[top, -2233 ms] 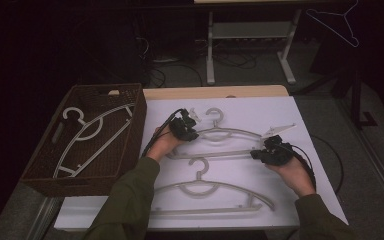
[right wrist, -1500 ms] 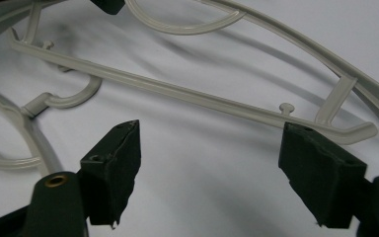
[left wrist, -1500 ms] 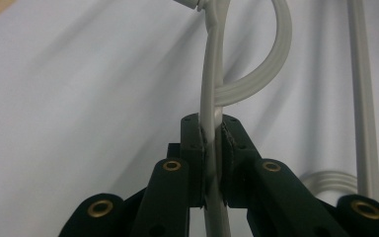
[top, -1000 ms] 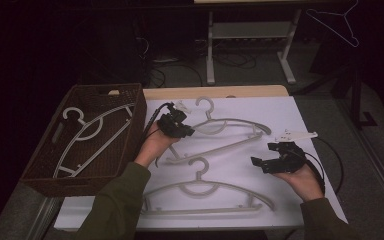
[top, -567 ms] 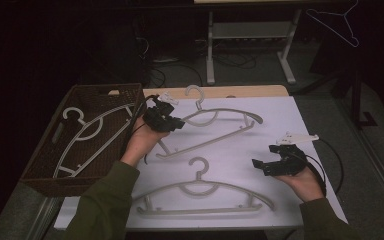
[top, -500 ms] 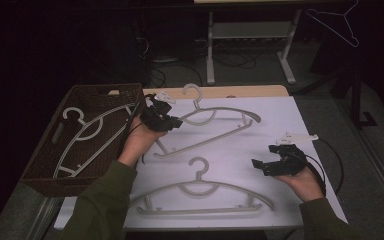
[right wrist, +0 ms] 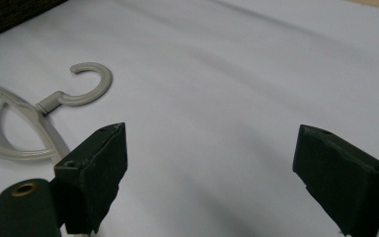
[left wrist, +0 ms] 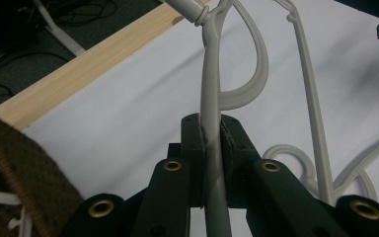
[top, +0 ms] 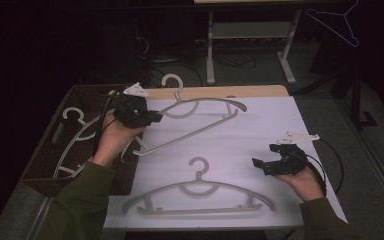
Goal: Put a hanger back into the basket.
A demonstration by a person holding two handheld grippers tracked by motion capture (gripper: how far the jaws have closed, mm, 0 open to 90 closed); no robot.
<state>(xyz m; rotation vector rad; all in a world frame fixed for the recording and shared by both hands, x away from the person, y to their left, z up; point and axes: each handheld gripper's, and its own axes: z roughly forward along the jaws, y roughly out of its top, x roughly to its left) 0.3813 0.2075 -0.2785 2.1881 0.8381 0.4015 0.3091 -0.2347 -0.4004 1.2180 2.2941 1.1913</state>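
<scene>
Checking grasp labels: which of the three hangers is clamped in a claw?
The far hanger, tilted with its hook past the table edge, is clamped by the left claw. The near hanger lies flat; another sits in the basket.

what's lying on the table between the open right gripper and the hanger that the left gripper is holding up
Nothing: in the high view, bare white tabletop separates the right gripper from the held hanger. The other hanger lies nearer the person.

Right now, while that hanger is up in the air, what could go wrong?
The left gripper pinches the lifted hanger near one end only, so its long free end could swing or twist loose from the jaws. Its low end might catch the basket rim or tangle with the hanger already inside. The right gripper is open and apart, so it cannot steady it.
</scene>
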